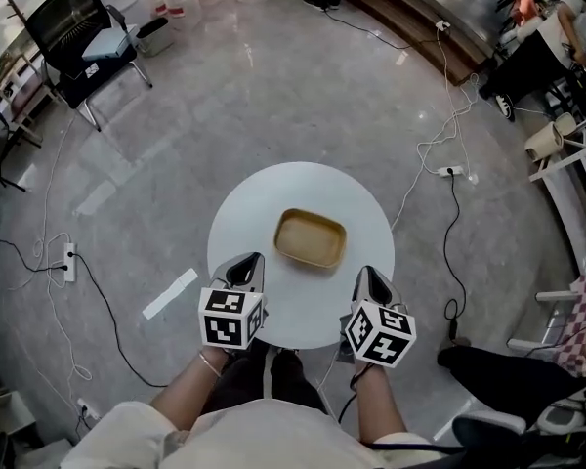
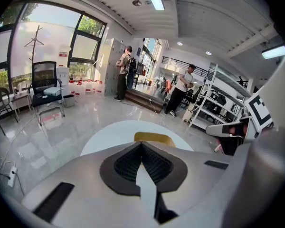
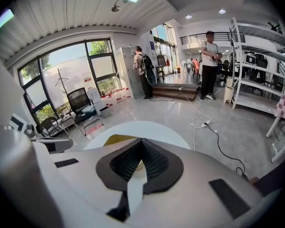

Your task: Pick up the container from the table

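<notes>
A shallow tan rectangular container (image 1: 311, 238) lies empty near the middle of a round white table (image 1: 303, 189). My left gripper (image 1: 246, 262) hangs over the table's near left rim, a short way left of and nearer than the container, with its jaws shut on nothing. My right gripper (image 1: 369, 274) hangs over the near right rim, likewise shut and empty. In the left gripper view the container (image 2: 154, 137) shows just past the closed left gripper (image 2: 141, 145). In the right gripper view the container (image 3: 115, 139) peeks out left of the closed right gripper (image 3: 142, 141).
A black office chair (image 1: 83, 42) stands far left. Cables and a power strip (image 1: 69, 260) trail over the grey floor, with a strip of white tape (image 1: 170, 293) beside the table. A seated person's legs (image 1: 508, 369) are at the right. Metal shelves (image 3: 256, 65) line the room's side.
</notes>
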A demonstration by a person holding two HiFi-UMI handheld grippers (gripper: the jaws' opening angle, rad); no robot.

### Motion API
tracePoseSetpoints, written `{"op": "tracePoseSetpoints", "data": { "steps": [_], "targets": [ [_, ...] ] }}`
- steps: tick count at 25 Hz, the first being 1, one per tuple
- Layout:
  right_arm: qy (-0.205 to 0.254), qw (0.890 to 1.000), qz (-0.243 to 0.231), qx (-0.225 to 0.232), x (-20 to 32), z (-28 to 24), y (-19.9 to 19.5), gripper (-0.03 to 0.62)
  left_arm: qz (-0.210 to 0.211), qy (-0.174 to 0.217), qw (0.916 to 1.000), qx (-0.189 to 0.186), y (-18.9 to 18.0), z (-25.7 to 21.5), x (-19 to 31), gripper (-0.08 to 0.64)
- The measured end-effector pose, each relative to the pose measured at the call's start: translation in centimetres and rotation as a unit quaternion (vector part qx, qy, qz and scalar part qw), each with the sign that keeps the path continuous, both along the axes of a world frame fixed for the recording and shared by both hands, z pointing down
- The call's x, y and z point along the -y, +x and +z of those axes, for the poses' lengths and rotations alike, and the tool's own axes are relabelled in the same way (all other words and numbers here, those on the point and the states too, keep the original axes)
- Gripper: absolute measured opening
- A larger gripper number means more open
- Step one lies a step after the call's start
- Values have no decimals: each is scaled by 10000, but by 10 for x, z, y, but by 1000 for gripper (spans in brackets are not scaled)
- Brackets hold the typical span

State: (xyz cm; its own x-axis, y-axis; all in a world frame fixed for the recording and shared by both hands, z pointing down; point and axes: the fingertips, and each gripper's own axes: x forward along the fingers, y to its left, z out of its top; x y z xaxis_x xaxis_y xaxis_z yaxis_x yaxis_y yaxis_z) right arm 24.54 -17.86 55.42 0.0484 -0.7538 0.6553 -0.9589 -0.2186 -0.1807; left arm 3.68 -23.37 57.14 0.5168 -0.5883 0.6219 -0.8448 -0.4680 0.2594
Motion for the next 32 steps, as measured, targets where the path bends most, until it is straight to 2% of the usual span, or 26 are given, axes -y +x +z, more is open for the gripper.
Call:
{"op": "tracePoseSetpoints", "data": {
  "steps": [19,32],
  "targets": [
    [-297,9993,141,172,-10,33,-4,25,160,-340,9991,190,2,43,-5,15],
    [-385,9990,148,190,-2,41,-6,25,183,-394,9990,55,7,47,6,18]
  ]
}}
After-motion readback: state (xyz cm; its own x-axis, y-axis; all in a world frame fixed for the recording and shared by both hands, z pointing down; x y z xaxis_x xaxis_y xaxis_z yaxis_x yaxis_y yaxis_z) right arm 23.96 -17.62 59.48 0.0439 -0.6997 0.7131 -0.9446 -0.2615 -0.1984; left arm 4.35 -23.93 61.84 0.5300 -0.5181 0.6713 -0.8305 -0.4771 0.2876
